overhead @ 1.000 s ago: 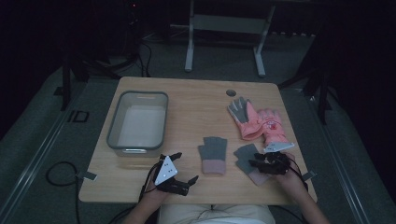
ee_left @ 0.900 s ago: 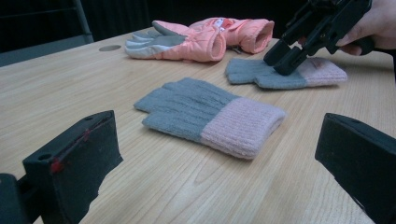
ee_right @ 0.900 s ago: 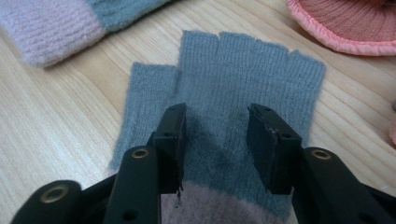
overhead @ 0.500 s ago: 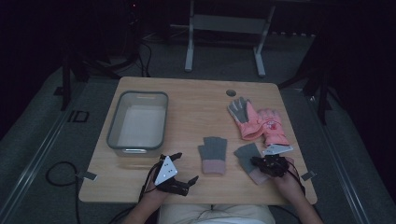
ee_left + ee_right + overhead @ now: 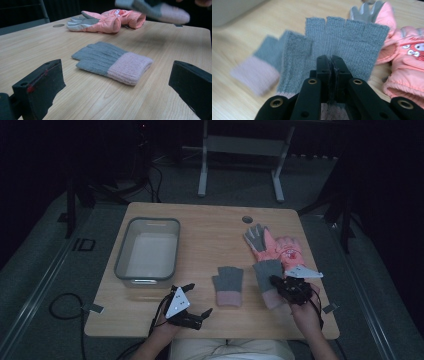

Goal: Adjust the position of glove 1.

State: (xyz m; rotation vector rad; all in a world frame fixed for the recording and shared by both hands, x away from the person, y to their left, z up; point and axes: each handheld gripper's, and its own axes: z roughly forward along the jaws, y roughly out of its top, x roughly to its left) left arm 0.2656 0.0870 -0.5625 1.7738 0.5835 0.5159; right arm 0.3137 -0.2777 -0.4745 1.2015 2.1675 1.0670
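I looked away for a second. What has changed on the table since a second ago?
The right hand-held gripper has just closed on the grey knit glove near the pink gloves and lifted it off the table. The left hand-held gripper stayed put, jaws open. The other knit glove and the bin lie as before.

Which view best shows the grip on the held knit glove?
Right gripper view: the right gripper has its jaws pinched shut on the held knit glove. High view shows it small; left gripper view, blurred at top.
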